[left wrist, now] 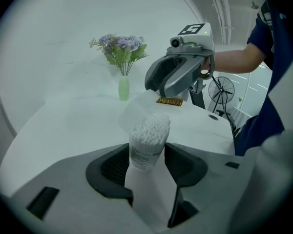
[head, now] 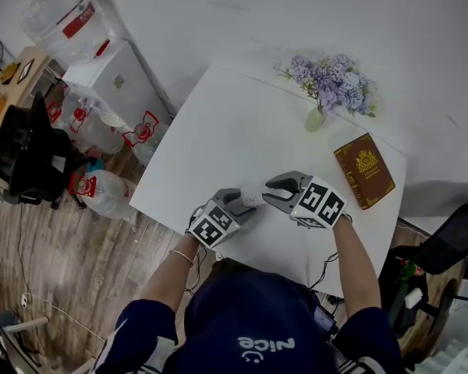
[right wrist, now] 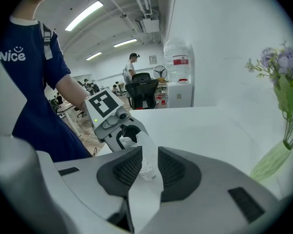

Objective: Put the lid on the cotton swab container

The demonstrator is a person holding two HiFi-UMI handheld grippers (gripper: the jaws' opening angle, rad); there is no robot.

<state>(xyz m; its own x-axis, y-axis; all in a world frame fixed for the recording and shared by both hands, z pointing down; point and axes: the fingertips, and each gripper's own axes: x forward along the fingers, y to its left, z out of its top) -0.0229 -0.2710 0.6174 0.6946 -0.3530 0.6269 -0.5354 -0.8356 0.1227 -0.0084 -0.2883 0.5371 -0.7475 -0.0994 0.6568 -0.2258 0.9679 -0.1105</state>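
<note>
Left gripper point(left wrist: 146, 156) clamps swab container point(left wrist: 146, 150) upright between its pads. Right gripper point(right wrist: 148, 156) pinches clear lid point(right wrist: 147, 168), just beyond left jaws. Advice: level lid, centre over swabs point(left wrist: 151, 128), lower straight, press gently.

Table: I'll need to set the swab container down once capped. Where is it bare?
Bare: the left half of the table, from the left gripper to the far corner, and its middle before the flower vase. Crowded: the right edge by the book, and near the right gripper.
</note>
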